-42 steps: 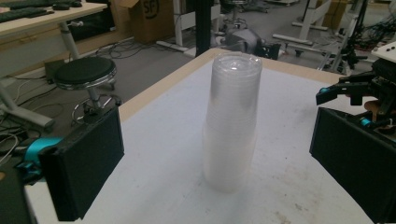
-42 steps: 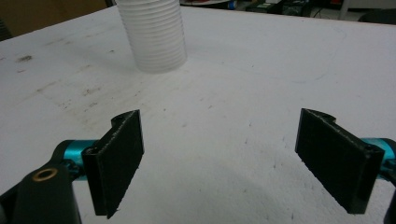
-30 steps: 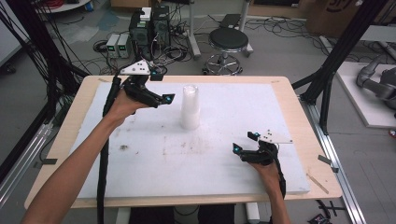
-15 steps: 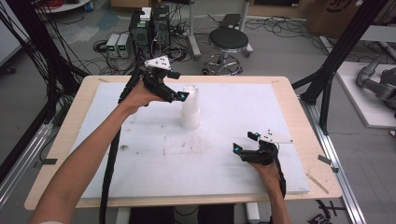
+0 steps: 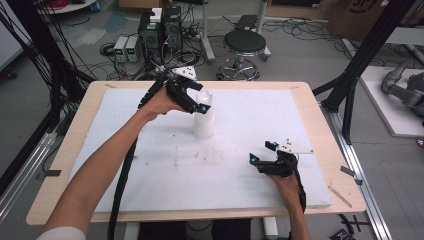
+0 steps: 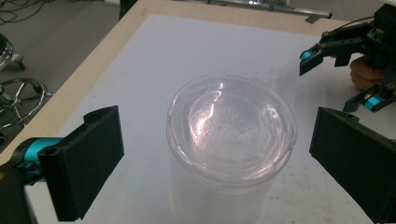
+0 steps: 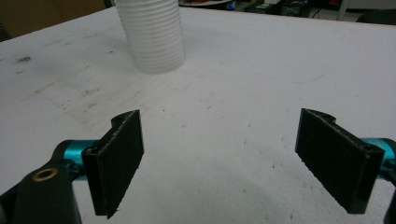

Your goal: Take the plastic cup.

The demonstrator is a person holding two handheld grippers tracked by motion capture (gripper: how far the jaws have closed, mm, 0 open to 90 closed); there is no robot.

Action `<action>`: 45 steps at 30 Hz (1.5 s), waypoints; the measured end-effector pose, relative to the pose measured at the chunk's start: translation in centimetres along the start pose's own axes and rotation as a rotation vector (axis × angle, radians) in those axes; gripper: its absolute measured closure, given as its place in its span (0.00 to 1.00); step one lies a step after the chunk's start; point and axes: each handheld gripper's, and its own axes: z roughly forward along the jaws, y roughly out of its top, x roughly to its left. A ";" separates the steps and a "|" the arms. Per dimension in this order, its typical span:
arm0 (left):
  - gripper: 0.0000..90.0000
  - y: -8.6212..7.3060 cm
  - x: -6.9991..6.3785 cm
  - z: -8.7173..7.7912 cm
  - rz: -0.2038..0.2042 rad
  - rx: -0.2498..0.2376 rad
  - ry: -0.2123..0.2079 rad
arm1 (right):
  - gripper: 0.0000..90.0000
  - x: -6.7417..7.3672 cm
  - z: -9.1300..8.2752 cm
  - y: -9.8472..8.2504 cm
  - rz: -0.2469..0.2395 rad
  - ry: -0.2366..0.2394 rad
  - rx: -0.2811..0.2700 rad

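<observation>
A white foam sheet [image 5: 150, 165] covers the wooden table [image 5: 320, 107] in front of me, with a stool [image 5: 244, 42] and boxes of electronics [image 5: 160, 27] on the floor beyond the far edge.

My left gripper [image 6: 210, 154] hangs over a stack of white plastic cups [image 5: 204, 117] that stands upright toward the back of the sheet, a little left of its middle. The jaws are spread wide, one on each side of the top and clear of it, touching nothing. As I judge it, the step in hand is to take the stack, or the top cup, from above. To do it well I would keep the rim centred between the two pads, come down level until they sit below the lip, then close gently, since thin plastic like this should buckle under a hard squeeze and a tall stack could tip if pushed from one side.

Seen from above, the top [image 6: 231, 126] is a clear, glossy round with a raised ring and a glare across it; from the side, the wall [image 7: 152, 37] is closely ribbed where the rims nest.

My right gripper [image 7: 219, 163] rests low near the front right of the sheet, jaws wide apart and empty, well apart from the cups.
</observation>
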 end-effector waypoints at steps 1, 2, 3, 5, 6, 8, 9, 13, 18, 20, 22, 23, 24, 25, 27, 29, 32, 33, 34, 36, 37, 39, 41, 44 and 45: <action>0.03 0.0 0.0 0.0 0.000 0.000 0.000 | 0.17 0.0 0.0 0.0 0.000 0.000 0.000; 0.03 0.0 0.0 0.2 0.004 0.010 0.001 | 0.17 0.0 0.0 0.0 0.000 0.000 0.000; 0.03 0.0 0.0 0.4 0.006 0.022 -0.005 | 0.17 0.0 0.0 0.0 0.001 0.001 0.002; 0.03 0.0 -0.1 0.6 0.013 0.036 -0.009 | 0.17 0.0 0.0 0.0 0.002 0.001 0.003; 0.03 0.0 -0.1 0.6 0.013 0.036 -0.009 | 0.17 0.0 0.0 0.0 0.002 0.001 0.003; 0.03 -0.1 0.0 0.9 0.014 0.055 -0.006 | 0.17 0.0 0.0 0.0 0.001 0.000 0.001; 0.03 -0.2 0.0 1.2 0.012 0.068 -0.006 | 0.17 0.0 0.0 0.0 0.003 0.000 0.001; 0.08 -0.3 0.1 1.5 0.011 0.085 -0.008 | 0.17 0.0 0.0 0.0 0.002 -0.001 0.000; 0.15 -0.3 0.1 1.8 0.014 0.100 -0.018 | 0.17 0.0 0.0 0.0 -0.001 -0.001 -0.001; 0.15 -0.3 0.1 2.0 0.018 0.110 -0.016 | 0.17 0.0 0.0 0.0 0.000 0.000 -0.001; 0.15 -0.2 0.1 2.0 0.012 0.117 -0.014 | 0.17 0.0 0.0 0.0 0.003 -0.001 -0.002; 0.17 -0.2 0.2 2.0 0.013 0.121 -0.014 | 0.17 0.0 0.0 0.0 0.003 -0.001 -0.002; 0.18 -0.2 0.2 2.0 0.013 0.121 -0.014 | 0.17 0.0 0.0 0.0 0.001 -0.001 0.000; 0.18 -0.1 0.2 2.0 0.015 0.124 -0.016 | 0.17 0.0 0.0 0.0 0.001 -0.001 0.000; 0.23 -0.2 0.2 2.0 0.008 0.129 -0.019 | 0.17 0.0 0.0 0.0 0.006 0.000 0.000; 0.25 -0.2 0.3 2.0 0.007 0.133 -0.019 | 0.17 0.0 0.0 0.0 0.005 0.000 0.000; 0.27 -0.3 0.4 1.9 -0.004 0.139 -0.022 | 0.17 0.0 0.0 0.0 0.004 0.000 0.000; 0.27 -0.3 0.4 1.9 -0.005 0.139 -0.024 | 0.17 0.0 0.0 0.0 0.002 0.000 0.001; 0.28 -0.3 0.4 1.9 -0.003 0.138 -0.026 | 0.17 0.0 0.0 0.0 0.003 0.000 0.001; 0.31 -0.2 0.3 2.0 -0.005 0.136 -0.030 | 0.17 0.0 0.0 0.0 0.007 0.000 0.003; 0.33 -0.2 0.3 1.9 -0.003 0.134 -0.039 | 0.17 0.0 0.0 0.0 0.007 0.000 0.003; 0.34 -0.2 0.3 1.9 -0.001 0.134 -0.042 | 0.17 0.0 0.0 0.0 0.005 -0.001 0.003; 0.36 -0.2 0.3 1.9 -0.002 0.136 -0.046 | 0.17 0.0 0.0 0.0 0.005 0.001 0.002; 0.37 -0.2 0.2 1.9 -0.002 0.135 -0.046 | 0.17 0.0 0.0 0.0 0.005 -0.001 0.004; 0.37 -0.2 0.2 1.9 -0.002 0.138 -0.046 | 0.17 0.0 0.0 0.0 0.004 0.000 0.006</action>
